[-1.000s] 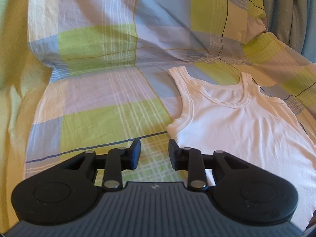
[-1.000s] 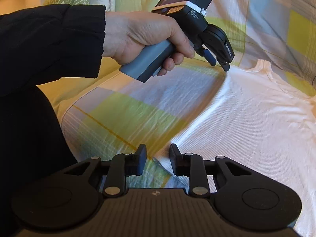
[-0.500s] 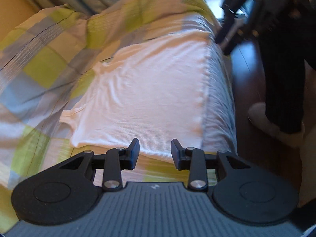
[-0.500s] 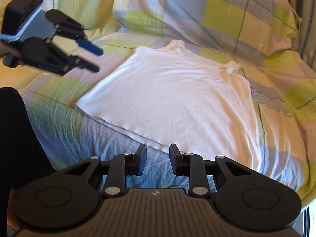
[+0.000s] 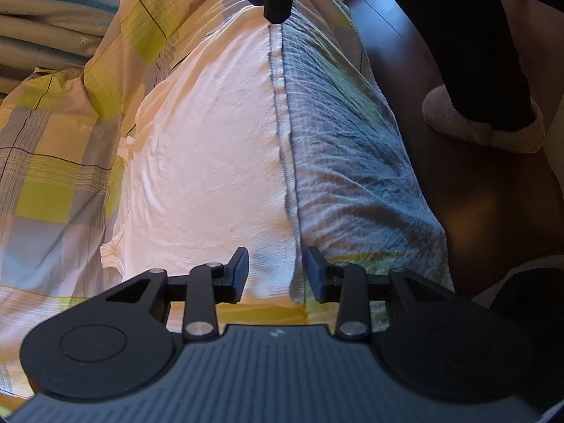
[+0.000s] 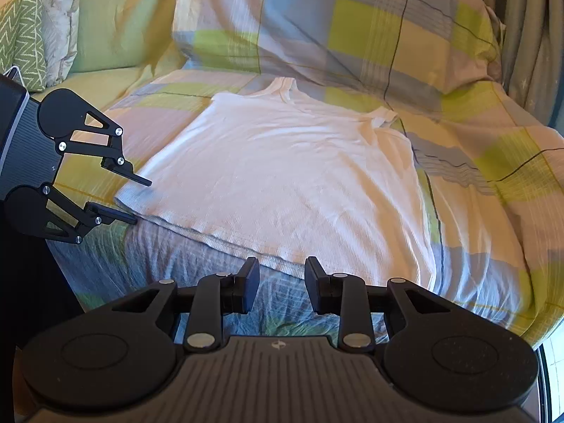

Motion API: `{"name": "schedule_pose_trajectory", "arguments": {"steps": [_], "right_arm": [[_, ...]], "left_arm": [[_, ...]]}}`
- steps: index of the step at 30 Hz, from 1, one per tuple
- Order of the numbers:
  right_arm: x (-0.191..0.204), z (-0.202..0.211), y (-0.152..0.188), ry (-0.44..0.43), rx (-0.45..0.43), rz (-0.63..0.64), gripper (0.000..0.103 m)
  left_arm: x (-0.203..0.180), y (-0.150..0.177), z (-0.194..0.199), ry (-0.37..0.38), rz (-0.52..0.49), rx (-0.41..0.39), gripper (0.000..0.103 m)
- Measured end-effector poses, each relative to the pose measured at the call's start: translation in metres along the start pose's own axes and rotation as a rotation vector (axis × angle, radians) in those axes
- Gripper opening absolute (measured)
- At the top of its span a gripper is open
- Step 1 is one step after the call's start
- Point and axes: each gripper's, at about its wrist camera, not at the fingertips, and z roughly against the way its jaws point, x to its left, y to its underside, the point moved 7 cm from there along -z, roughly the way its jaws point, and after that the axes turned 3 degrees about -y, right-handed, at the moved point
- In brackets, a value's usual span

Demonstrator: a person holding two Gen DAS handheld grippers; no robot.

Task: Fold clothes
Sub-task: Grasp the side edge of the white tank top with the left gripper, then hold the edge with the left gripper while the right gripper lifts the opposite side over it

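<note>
white top flat on the bed

the white top lies flat on the checked bed cover, its bottom edge at the front of the bed. the left gripper is open wide over one bottom corner, holding nothing. the right gripper is open wide near the bottom edge, holding nothing too.

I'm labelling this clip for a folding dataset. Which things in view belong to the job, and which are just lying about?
Belongs to the job:
white ribbed sleeveless undershirt
left gripper, open at the hem corner
right gripper, open

Just lying about:
green zigzag-patterned cushion
checked yellow, blue and green bedcover
grey slipper
</note>
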Motion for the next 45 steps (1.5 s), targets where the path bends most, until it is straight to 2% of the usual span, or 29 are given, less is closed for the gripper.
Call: {"name": "schedule_pose_trajectory", "arguments": {"steps": [2,3,4,6,8,13,15,18,20,23,24,28,29,31,33,39,45], "right_arm": [[0.000,-0.001,0.000,0.001,-0.003,0.006,0.032],[0.001,-0.001,0.000,0.001,-0.005,0.008,0.032],[0.001,-0.001,0.000,0.002,-0.006,0.011,0.032],[0.005,-0.004,0.001,0.006,-0.009,0.052,0.032],[0.013,-0.008,0.003,0.006,-0.009,0.116,0.037],[0.042,-0.027,0.007,-0.011,-0.027,0.325,0.050],[0.055,-0.039,0.005,-0.014,-0.041,0.412,0.052],[0.074,-0.057,0.002,-0.022,-0.067,0.514,0.052],[0.080,-0.067,-0.006,-0.015,-0.094,0.517,0.052],[0.081,-0.082,-0.012,0.009,-0.106,0.526,0.044],[0.080,-0.087,-0.013,0.021,-0.104,0.538,0.038],[0.054,-0.092,-0.004,0.107,-0.099,0.635,0.029],[0.044,-0.092,0.000,0.128,-0.088,0.654,0.028],[0.019,-0.092,0.008,0.173,-0.051,0.676,0.016],[-0.006,-0.092,0.016,0.219,-0.012,0.698,0.012],[-0.059,-0.092,0.049,0.329,0.068,0.808,0.012],[-0.086,-0.095,0.061,0.395,0.095,0.852,0.012]], "left_arm": [[0.002,0.000,0.000,-0.009,0.022,0.005,0.022],[0.003,0.000,0.000,-0.028,0.023,0.011,0.010],[0.003,0.001,-0.001,-0.056,0.015,0.028,0.003],[0.005,0.001,-0.002,-0.074,0.024,0.038,0.003],[0.012,0.000,0.000,-0.066,0.077,0.026,0.002],[0.046,-0.005,0.014,0.010,0.314,-0.037,0.002],[0.059,-0.006,0.018,0.019,0.353,-0.046,0.002],[0.071,-0.009,0.024,0.031,0.387,-0.059,0.002],[0.075,-0.010,0.028,0.034,0.395,-0.066,0.002],[0.077,-0.012,0.030,0.041,0.399,-0.074,0.002],[0.077,-0.012,0.031,0.041,0.398,-0.075,0.002],[0.080,-0.008,0.033,0.025,0.399,-0.071,0.002],[0.081,-0.007,0.033,0.021,0.403,-0.069,0.002],[0.082,-0.004,0.034,0.013,0.412,-0.066,0.002],[0.084,-0.001,0.034,0.009,0.422,-0.061,0.002],[0.086,0.003,0.036,0.001,0.417,-0.045,0.002],[0.085,0.003,0.038,-0.005,0.389,-0.029,0.002]]}}
